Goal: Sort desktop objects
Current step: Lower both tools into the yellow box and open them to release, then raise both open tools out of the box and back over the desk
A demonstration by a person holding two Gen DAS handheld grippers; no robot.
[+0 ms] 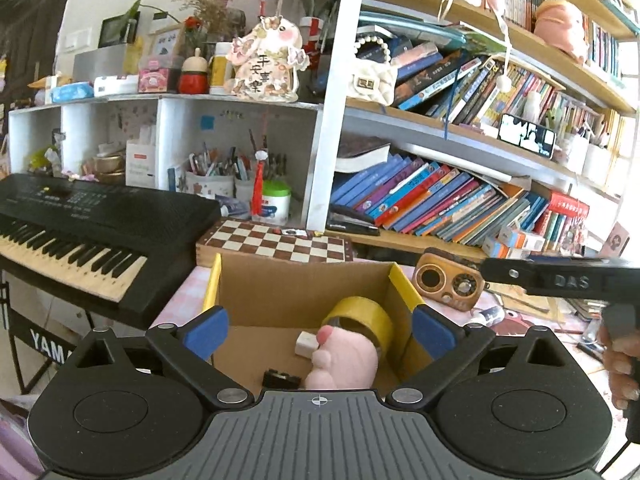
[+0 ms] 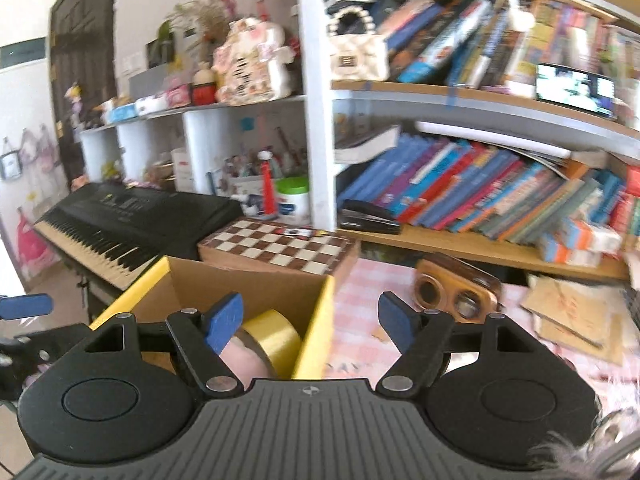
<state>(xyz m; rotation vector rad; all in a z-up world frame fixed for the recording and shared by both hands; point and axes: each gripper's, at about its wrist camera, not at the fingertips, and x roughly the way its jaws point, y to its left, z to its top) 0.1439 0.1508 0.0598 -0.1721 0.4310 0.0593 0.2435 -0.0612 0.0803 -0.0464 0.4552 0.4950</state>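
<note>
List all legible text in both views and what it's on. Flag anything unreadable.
"YAMA", cut off by the frame: white letters on the keyboard stand.
"DAS": raised letters on the right tool's black body.
"平安喜樂": black characters on the pink figurine on the white shelf.
Book spines, keyboard panel, white jar with green lid, phone screen: print too small or blurred to read.
Right wrist view: nothing legible, motion-blurred.

Crowded bookshelf [image 1: 460, 200] of leaning books, white cubby shelf [image 1: 160, 136], black keyboard [image 1: 80, 232] at left, daylight from right
</note>
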